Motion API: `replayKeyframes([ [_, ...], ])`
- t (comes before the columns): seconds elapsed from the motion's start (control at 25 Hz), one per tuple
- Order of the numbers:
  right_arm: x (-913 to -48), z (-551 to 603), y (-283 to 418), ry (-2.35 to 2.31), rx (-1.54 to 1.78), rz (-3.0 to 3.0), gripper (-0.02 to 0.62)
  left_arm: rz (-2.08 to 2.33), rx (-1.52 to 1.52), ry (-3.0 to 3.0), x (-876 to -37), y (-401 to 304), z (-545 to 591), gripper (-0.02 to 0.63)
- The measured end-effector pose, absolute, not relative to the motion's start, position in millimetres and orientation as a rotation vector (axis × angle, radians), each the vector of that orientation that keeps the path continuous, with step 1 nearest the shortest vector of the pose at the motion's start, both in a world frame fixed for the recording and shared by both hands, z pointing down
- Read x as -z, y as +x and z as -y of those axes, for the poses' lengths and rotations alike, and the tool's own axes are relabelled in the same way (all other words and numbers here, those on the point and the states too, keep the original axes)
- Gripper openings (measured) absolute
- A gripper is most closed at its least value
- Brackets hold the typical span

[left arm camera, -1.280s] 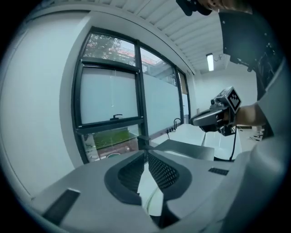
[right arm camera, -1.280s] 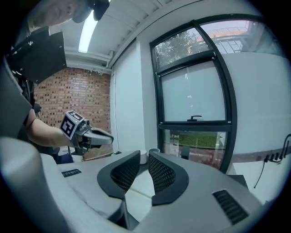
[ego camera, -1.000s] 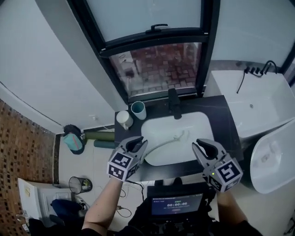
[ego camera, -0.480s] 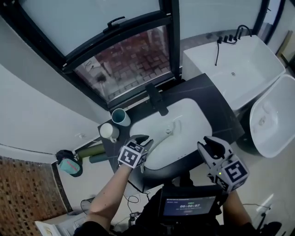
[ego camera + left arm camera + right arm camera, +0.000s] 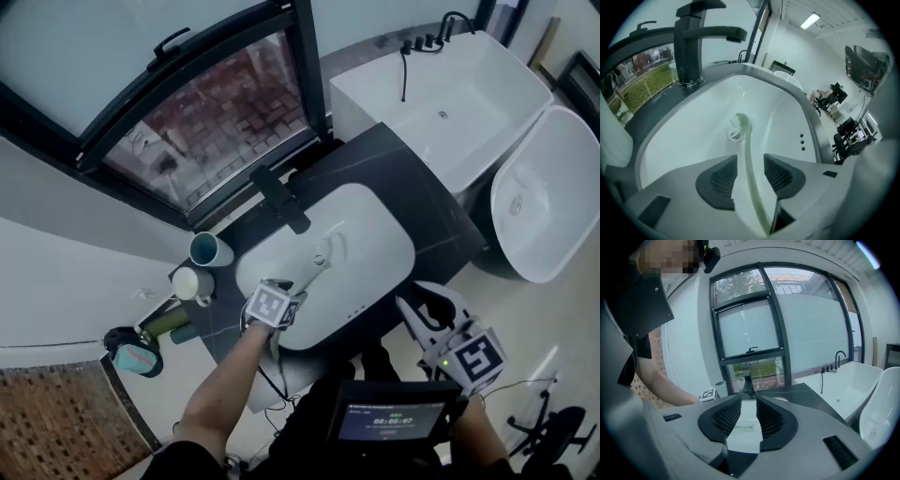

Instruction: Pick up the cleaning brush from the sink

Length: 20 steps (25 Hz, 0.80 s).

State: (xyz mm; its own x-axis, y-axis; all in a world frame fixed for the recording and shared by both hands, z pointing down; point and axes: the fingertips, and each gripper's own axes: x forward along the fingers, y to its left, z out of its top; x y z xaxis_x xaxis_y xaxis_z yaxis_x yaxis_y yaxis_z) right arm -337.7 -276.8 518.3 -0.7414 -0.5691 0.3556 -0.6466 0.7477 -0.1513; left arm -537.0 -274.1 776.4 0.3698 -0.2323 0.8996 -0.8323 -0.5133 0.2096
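Observation:
The cleaning brush [image 5: 314, 272] is pale green with a long thin handle. It lies in the white sink [image 5: 375, 253], its head by the drain. In the left gripper view the brush [image 5: 746, 140] runs from the drain straight back between my jaws. My left gripper [image 5: 296, 298] [image 5: 750, 158] is down in the basin. Its jaws have just been opening and stand open astride the handle, with a gap on each side. My right gripper [image 5: 424, 302] [image 5: 749, 401] hovers off the counter's front corner, open and empty.
A black faucet [image 5: 279, 202] [image 5: 689, 47] stands at the back of the dark counter [image 5: 422, 187]. A teal cup [image 5: 211, 249] and a white mug [image 5: 190, 282] sit at its left end. A bathtub [image 5: 459, 84] and a white oval fixture [image 5: 548, 197] lie to the right.
My left gripper has dropped from in front of the counter down into the sink, over the brush handle. The right gripper sank a little. The head view has swung round.

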Motion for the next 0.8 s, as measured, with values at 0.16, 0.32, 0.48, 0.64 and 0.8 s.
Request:
replayKeyframes([
  [0.16,-537.4,284.4,-329.7,0.973,-0.432,2.628,0.089,0.889,-1.159,1.932,-800.6,-529.2,284.5,0.195],
  [0.32,-546.3,295.2,-319.6,0.995,-0.439,2.617,0.089,0.893,-1.174,1.918,-818.0,-523.3,296.4,0.195],
  [0.48,-549.1,301.9,-311.2,1.015,-0.435,2.611,0.089,0.854,-1.185,1.905,-830.9,-514.6,297.0,0.195],
  [0.64,-552.3,302.4,-306.1,1.028,-0.436,2.596,0.089,0.820,-1.217,1.888,-841.8,-508.2,293.0,0.195],
  [0.8,-554.4,303.8,-301.5,1.046,-0.453,2.586,0.089,0.828,-1.227,1.872,-848.7,-505.4,299.4,0.179],
])
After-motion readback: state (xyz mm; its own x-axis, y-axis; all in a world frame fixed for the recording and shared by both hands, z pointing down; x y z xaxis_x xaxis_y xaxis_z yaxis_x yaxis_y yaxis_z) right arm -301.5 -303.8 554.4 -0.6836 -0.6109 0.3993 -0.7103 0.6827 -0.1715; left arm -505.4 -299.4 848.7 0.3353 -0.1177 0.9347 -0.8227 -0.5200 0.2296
